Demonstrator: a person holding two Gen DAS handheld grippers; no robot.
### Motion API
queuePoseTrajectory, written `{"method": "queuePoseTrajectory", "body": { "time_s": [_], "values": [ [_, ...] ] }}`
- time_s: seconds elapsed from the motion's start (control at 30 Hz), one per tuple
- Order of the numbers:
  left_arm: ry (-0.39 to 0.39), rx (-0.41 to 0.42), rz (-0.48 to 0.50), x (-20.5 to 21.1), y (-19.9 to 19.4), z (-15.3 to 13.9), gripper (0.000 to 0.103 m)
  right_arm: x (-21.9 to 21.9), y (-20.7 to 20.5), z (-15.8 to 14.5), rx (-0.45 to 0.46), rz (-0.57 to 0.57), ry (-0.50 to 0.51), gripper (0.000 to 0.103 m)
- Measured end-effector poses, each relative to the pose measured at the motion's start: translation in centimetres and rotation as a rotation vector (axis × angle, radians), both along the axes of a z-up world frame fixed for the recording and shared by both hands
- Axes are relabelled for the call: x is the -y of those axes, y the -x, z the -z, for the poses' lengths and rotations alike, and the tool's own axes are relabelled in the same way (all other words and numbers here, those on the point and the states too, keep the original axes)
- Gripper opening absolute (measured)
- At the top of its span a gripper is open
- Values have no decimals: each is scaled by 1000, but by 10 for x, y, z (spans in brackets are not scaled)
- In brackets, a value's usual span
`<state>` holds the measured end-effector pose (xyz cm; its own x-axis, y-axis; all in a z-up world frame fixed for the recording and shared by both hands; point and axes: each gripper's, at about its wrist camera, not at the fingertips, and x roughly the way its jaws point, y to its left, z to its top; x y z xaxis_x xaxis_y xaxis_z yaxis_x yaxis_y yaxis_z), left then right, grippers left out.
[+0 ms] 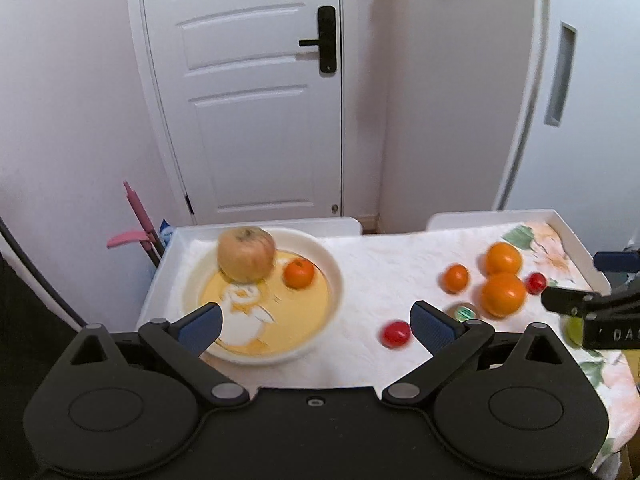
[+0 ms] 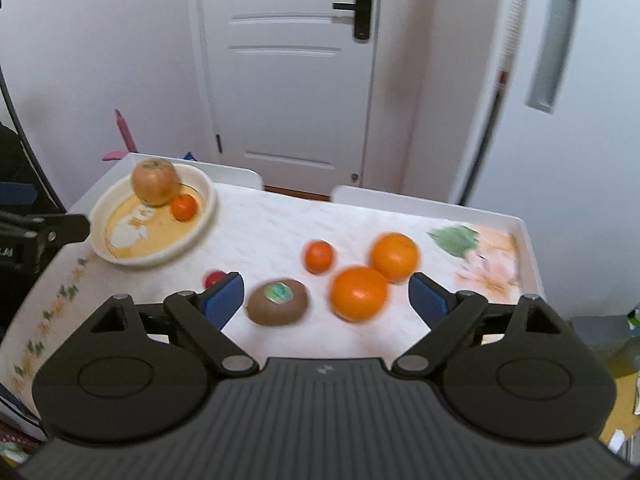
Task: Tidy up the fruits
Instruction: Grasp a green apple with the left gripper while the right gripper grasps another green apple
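Between the spread blue pads of the right gripper (image 2: 326,298) lie the kiwi (image 2: 278,301), its long axis running crosswise with the sticker up, and an orange (image 2: 359,293); neither touches a pad. Ahead of the left gripper (image 1: 316,326), also wide and empty, sits the plate (image 1: 334,270) with apple (image 1: 246,254) and tangerine (image 1: 298,273), close to the table's raised far rim (image 1: 256,229). Bare cloth (image 1: 384,258) stretches between plate and loose fruit.
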<state>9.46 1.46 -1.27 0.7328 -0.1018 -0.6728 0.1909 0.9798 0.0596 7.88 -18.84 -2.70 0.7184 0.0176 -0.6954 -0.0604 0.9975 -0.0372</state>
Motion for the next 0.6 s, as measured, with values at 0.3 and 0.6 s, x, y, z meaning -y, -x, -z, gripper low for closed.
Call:
{"method": "queuePoseTrajectory", "body": {
  "time_s": [0.3, 0.6],
  "values": [
    [-1, -43, -49, 56, 36, 25, 102, 62, 28, 15, -31, -10, 31, 103],
    [13, -127, -90, 103, 54, 79, 101, 107, 37, 54, -74, -3, 5, 103]
  ]
}}
